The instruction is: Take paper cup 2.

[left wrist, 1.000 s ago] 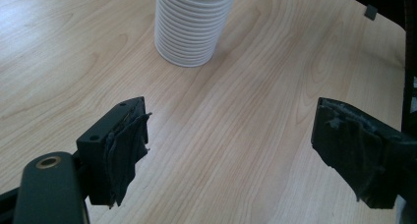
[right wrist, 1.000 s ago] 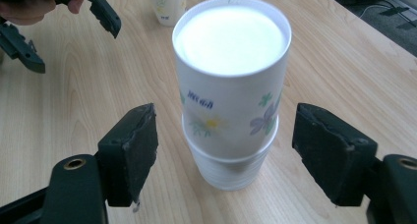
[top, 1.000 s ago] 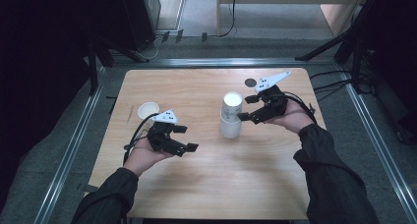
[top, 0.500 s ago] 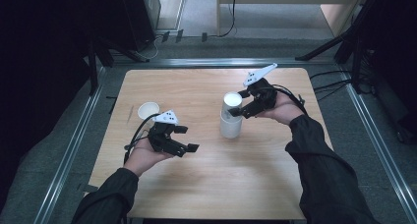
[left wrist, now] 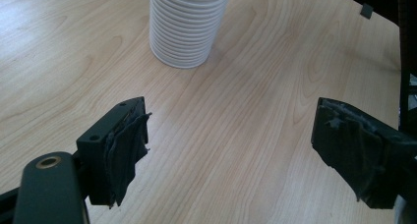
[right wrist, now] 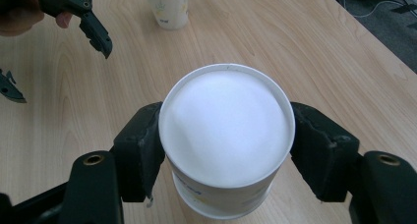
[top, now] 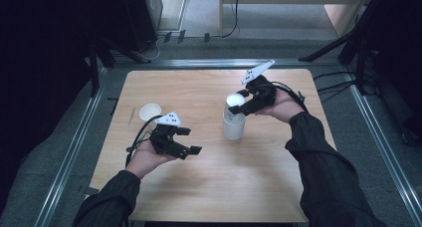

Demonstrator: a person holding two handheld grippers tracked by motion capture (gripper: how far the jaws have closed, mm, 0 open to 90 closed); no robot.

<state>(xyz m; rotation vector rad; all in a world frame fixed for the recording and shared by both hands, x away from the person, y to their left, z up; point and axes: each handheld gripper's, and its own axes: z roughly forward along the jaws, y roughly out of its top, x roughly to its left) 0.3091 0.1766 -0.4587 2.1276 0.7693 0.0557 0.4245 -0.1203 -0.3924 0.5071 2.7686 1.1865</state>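
- Paper cups make up the work on the wooden table (top: pixel 209 187): the right gripper (top: pixel 242 103) pinches the top cup (right wrist: pixel 227 135) of a stack of white cups (top: pixel 234 126) that stands near the table's middle.
- Right gripper view shows what the high view cannot: both black pads press against the top cup's wall just under its rim, one on each side, and the cup below peeks out beneath it with a faint printed pattern.
- Left gripper view gives the stack's lower part (left wrist: pixel 186 25) as many tightly nested rims, a ribbed white column standing upright on the wood grain; how many cups it holds is too fine to count.
- Left gripper (top: pixel 191 140) has its jaws spread wide with nothing between them, held above bare table well apart from the stack.
- One single cup (top: pixel 150 111) stands alone near the table's left edge, open end up; the right gripper view shows it (right wrist: pixel 167 5) at the far side with a small print.
- Count: two grippers, one stack, one separate cup, one table.
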